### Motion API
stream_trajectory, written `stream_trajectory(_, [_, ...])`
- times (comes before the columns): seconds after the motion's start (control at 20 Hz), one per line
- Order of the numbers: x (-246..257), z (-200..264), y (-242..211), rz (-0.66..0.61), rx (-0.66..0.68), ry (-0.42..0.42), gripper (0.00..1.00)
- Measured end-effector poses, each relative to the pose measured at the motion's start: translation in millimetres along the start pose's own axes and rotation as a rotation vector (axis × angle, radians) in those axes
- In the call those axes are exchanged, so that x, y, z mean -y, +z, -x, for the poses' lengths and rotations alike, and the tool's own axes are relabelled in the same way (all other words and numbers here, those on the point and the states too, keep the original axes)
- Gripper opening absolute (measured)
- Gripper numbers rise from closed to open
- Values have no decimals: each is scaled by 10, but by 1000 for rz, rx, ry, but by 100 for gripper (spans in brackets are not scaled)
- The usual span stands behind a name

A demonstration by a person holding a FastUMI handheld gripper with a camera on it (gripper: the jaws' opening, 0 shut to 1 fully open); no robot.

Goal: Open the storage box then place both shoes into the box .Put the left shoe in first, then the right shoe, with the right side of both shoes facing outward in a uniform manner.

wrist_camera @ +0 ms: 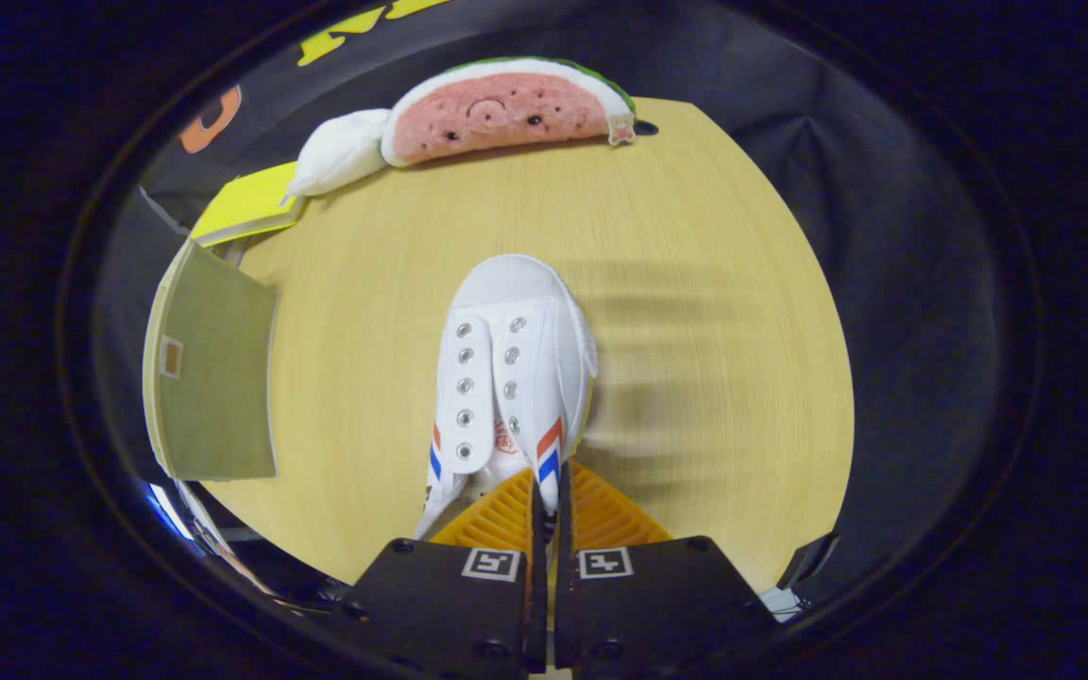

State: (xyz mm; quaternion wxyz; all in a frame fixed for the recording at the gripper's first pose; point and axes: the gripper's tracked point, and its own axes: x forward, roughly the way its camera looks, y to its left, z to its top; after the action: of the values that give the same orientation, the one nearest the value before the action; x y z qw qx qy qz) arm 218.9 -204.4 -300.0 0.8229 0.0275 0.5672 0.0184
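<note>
A white canvas shoe (506, 368) with metal eyelets and red and blue stripes hangs toe-forward over the wooden table (695, 283). My gripper (549, 496) is shut on the right side wall of the shoe's opening, with that thin wall pinched between the two fingers. The shoe's heel is hidden behind the fingers. To the left stands the storage box (213, 378), its olive-green flap facing me.
A watermelon-slice plush toy (497, 113) lies along the table's far edge, with a white cloth bundle (341, 151) at its left end. A yellow flat item (251, 203) sits beyond the box. Bare tabletop spreads to the right of the shoe.
</note>
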Motion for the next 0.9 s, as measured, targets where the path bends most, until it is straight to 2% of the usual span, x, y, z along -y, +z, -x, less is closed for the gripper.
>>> stream_trajectory(0.2, [-406,428,178,-3,156,33,9])
stream_trajectory(0.5, [-1133,757,208,16,257,37,9])
stream_trajectory(0.9, [-2416,1280,315,85,442,123,9])
